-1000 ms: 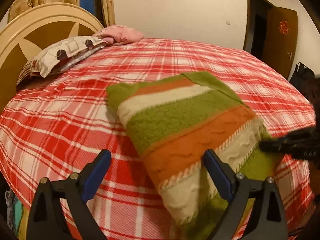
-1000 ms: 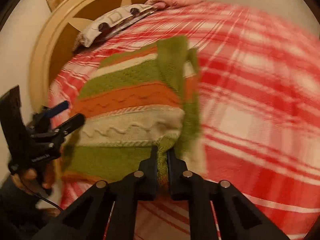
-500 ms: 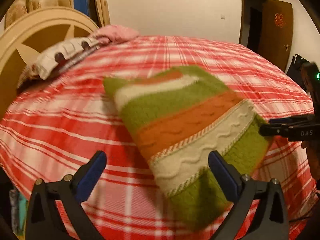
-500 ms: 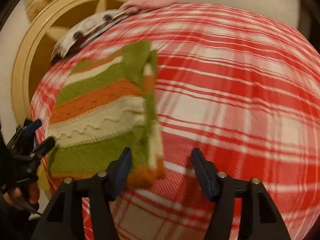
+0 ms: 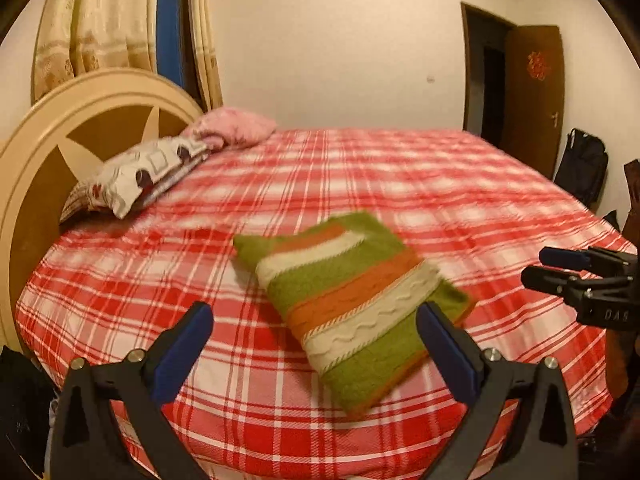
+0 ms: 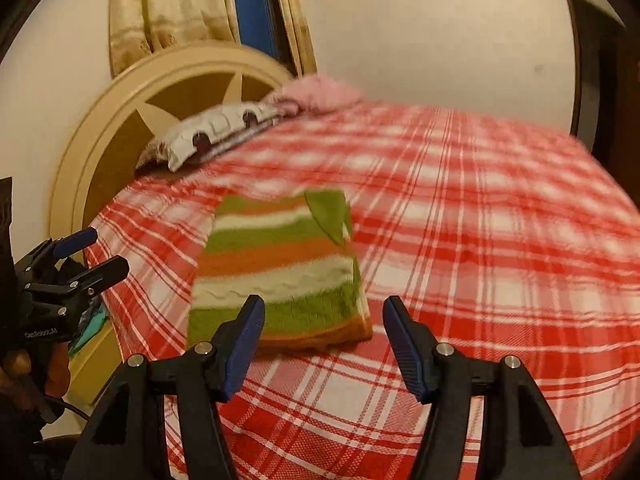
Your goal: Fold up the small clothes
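Jaws spread wide on both: left gripper (image 5: 314, 338) and right gripper (image 6: 324, 340), nothing pinched, both held off the cloth. Folded striped sweater (image 5: 352, 300) lying flat on the plaid bedspread (image 5: 440, 184), toward the near edge of the bed, in a compact rectangle, with a green flap (image 6: 328, 212) turned over its far right corner. Patterned pillow (image 5: 136, 176) and pink pillow (image 5: 236, 126) well apart at the far left, against the headboard (image 5: 92, 120). Fold looks done, or nearly so.

Risks from here: thick knit springing back and opening the loose green flap; a fingertip catching the top layer on any further pass and dragging the bundle askew; a nudge sliding it over the near edge.
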Tool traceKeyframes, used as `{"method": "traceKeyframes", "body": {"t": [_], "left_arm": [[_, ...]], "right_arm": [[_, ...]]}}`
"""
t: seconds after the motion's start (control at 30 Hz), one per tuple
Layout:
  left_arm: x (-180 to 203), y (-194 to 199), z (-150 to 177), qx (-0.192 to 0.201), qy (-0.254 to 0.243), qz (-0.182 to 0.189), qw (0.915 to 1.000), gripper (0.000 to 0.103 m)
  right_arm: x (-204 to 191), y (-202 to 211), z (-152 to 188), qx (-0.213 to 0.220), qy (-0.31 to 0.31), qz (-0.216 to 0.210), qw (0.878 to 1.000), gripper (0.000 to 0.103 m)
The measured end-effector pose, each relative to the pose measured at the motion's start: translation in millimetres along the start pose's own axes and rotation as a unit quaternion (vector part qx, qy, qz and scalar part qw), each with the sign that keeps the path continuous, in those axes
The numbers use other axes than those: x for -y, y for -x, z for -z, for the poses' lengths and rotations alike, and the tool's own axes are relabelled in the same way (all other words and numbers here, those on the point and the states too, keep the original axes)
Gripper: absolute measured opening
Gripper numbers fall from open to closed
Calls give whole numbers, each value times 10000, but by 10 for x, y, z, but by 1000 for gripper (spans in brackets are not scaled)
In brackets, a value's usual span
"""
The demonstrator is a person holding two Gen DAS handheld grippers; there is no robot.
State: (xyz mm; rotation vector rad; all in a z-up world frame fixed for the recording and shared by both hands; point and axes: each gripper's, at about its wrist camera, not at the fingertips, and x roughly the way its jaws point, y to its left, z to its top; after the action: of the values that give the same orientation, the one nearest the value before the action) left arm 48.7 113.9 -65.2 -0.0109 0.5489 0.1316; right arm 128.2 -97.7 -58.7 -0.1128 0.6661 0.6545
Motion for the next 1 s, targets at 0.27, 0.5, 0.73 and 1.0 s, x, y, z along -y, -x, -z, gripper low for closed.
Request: {"method": "traceKeyframes", "body": {"t": [0.27, 0.5, 0.73, 1.0], "left_arm": [[-7, 147, -62, 202, 71, 102, 9997, 103], [-4, 203, -69, 281, 106, 139, 9995, 103], [33, 240, -74, 327, 51, 149, 9993, 103], [41, 247, -76, 334, 42, 146, 9993, 103]], "right_arm": [[-115, 318, -78, 437, 30, 78, 9990, 62], [-138, 431, -48, 510, 81, 120, 9986, 62], [-129, 510, -40, 577, 39, 113, 9983, 62], [-178, 543, -22, 631, 75, 65, 9980, 63]]}}
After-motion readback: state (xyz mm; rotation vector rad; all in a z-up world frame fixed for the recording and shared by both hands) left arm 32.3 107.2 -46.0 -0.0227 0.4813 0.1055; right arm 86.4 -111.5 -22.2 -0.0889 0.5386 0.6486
